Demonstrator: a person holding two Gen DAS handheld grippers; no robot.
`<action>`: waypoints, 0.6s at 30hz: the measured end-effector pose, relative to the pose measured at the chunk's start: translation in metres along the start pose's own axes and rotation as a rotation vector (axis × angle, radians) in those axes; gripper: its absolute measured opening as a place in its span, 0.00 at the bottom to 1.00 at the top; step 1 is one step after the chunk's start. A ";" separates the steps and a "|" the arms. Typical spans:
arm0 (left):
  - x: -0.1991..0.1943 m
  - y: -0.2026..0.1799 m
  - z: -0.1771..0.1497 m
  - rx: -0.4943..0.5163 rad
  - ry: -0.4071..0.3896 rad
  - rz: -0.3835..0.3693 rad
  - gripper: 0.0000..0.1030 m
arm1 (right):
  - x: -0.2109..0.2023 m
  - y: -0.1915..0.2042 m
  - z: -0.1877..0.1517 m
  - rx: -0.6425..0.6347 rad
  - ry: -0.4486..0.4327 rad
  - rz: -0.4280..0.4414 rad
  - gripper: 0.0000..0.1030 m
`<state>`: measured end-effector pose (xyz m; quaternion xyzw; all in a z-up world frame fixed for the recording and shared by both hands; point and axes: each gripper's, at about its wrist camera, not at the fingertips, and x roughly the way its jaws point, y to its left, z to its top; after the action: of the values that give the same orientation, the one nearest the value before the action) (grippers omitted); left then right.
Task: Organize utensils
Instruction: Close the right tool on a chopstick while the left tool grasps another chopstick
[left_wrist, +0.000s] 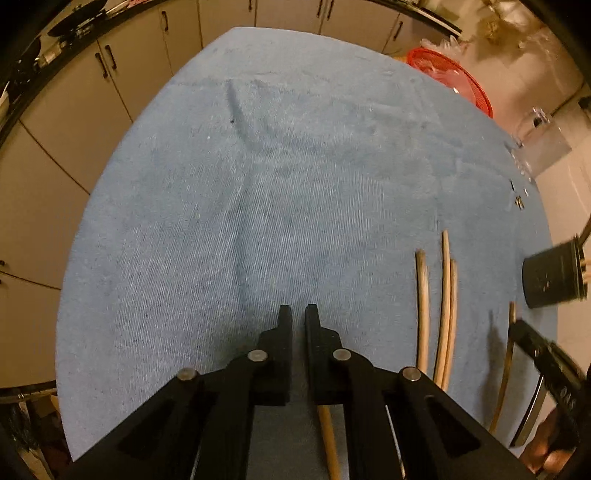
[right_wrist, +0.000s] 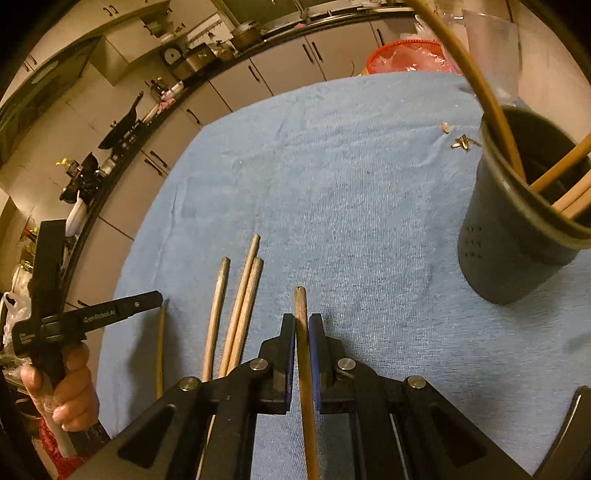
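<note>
**One chopstick pinched, a few more to go**

My right gripper (right_wrist: 303, 321) has its jaws pressed onto a single wooden chopstick (right_wrist: 301, 314), which runs straight up between the pads, its tip poking out just past them. My left gripper (left_wrist: 298, 314) has its jaws nearly together with only cloth showing between the tips; a wooden stick (left_wrist: 328, 439) sits underneath its body, but I can't tell if the jaws are touching it.

Just to the left of my right gripper, three loose chopsticks (right_wrist: 240, 314) lie on the blue cloth (right_wrist: 332, 184), two of them side by side and touching, the third a little apart. Another thin stick (right_wrist: 159, 343) lies further left, close to the cloth's edge, near my left hand (right_wrist: 70, 391) wrapped round its handle.

Up ahead and to the right of my right gripper stands the dark holder cup (right_wrist: 517, 229), upright, with several sticks already leaning inside it. A few small bits (right_wrist: 463, 142) lie on the cloth beyond the cup. A red basket (right_wrist: 410, 55) sits past the far edge of the cloth, with kitchen cabinets (right_wrist: 236, 85) behind.
</note>
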<state>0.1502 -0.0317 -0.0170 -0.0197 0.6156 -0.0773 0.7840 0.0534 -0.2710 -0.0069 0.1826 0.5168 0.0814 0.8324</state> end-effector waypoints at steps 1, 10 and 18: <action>-0.001 0.000 -0.003 0.004 0.003 -0.002 0.10 | 0.002 -0.001 0.000 0.000 0.004 -0.002 0.07; 0.003 -0.028 -0.021 0.057 -0.007 0.066 0.31 | 0.010 0.000 0.003 0.002 0.019 -0.021 0.07; -0.008 -0.039 -0.051 0.073 -0.031 0.132 0.07 | 0.024 -0.003 0.005 -0.010 0.064 -0.043 0.09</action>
<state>0.0949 -0.0661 -0.0169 0.0482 0.6002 -0.0474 0.7970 0.0683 -0.2666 -0.0257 0.1647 0.5466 0.0719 0.8179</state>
